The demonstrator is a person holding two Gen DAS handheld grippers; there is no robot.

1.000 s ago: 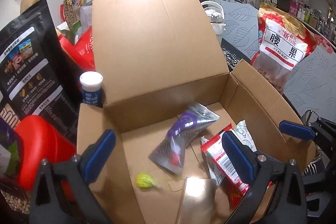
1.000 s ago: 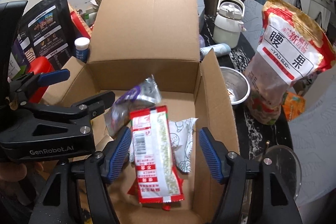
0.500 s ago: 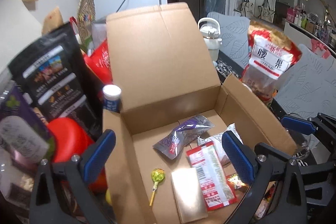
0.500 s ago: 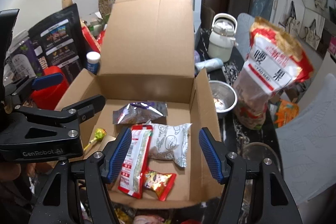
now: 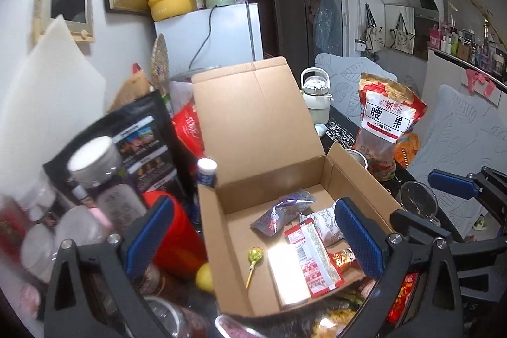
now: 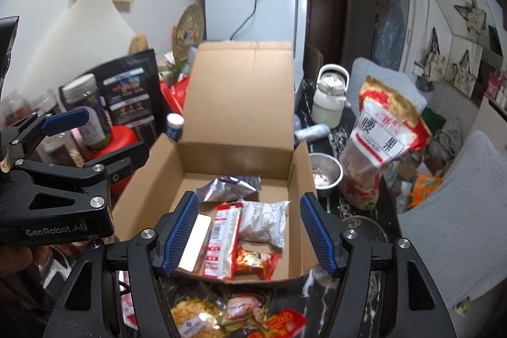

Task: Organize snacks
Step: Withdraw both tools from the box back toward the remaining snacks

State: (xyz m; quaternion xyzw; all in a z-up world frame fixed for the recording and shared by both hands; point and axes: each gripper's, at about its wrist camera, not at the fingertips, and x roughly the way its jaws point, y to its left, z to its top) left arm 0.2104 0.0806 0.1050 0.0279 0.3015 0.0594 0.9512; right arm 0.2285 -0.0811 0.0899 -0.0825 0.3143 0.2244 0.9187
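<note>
Left wrist view looks down past the left gripper (image 5: 253, 233), whose blue-padded fingers stand wide apart with nothing between them, onto an open cardboard box (image 5: 221, 230) on a cluttered dark desk (image 5: 339, 129). The box lid stands upright at the far side. Inside lie a purple foil packet (image 5: 280, 213) toward the far wall, a white patterned packet (image 5: 323, 219) to its right, a long red-and-white packet (image 5: 312, 258) running near to far, a pale flat bar (image 5: 286, 274) just left of it, and a small red snack packet (image 5: 343, 258) at the near right corner. Only this view shows the green lollipop (image 5: 254, 257) lying on the box floor left of the bar, and a yellow round fruit (image 5: 204, 276) on the desk outside the left wall.

The right wrist view shows the right gripper (image 6: 250, 233), equally wide open and empty, above the box's near edge. It reveals what the left view hides: a steel bowl (image 6: 324, 173) just right of the box, and more snack bags (image 6: 234, 315) on the desk nearer than the box. Both views show the big red cashew bag (image 6: 383, 141) standing to the right, the white kettle (image 6: 329, 98) beyond, and a blue-and-white tube (image 6: 174, 125) against the far left corner.
</note>
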